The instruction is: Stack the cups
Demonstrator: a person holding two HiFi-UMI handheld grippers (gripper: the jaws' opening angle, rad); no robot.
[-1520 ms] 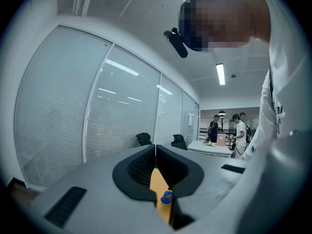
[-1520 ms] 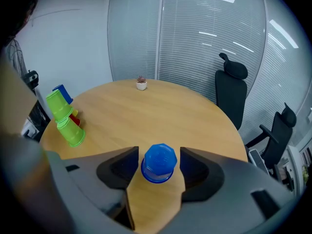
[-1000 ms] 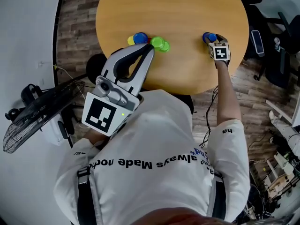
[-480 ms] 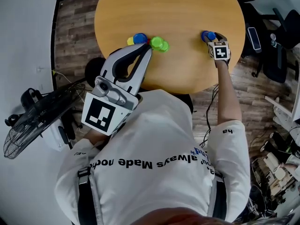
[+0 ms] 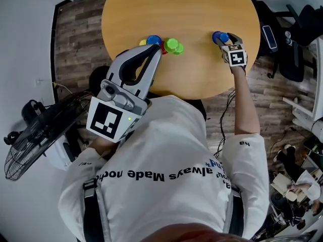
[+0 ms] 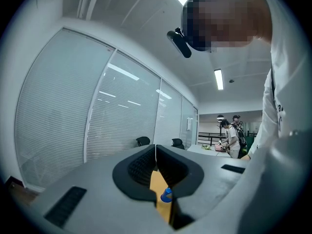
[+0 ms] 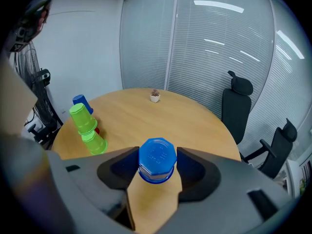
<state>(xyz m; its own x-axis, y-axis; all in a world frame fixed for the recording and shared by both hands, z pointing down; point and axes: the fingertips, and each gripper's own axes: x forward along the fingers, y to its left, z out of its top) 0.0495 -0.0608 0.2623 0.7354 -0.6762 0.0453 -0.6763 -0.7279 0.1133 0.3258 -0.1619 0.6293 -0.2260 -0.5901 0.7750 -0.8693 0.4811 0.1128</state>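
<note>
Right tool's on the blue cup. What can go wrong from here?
1. The right tool pinches the inverted blue cup on its tapered wall; it may slip or tilt in transit.
2. The green cups stand close beside a second blue cup; lowering onto them may topple neighbours.
3. The left tool is shut and raised, steadying nothing.

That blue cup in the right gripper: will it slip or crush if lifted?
The blue cup looks like thin plastic, so probably light and may flex if squeezed hard. It is upside down, narrowing upward, so the right gripper's jaws might slide off its faceted base.
</note>
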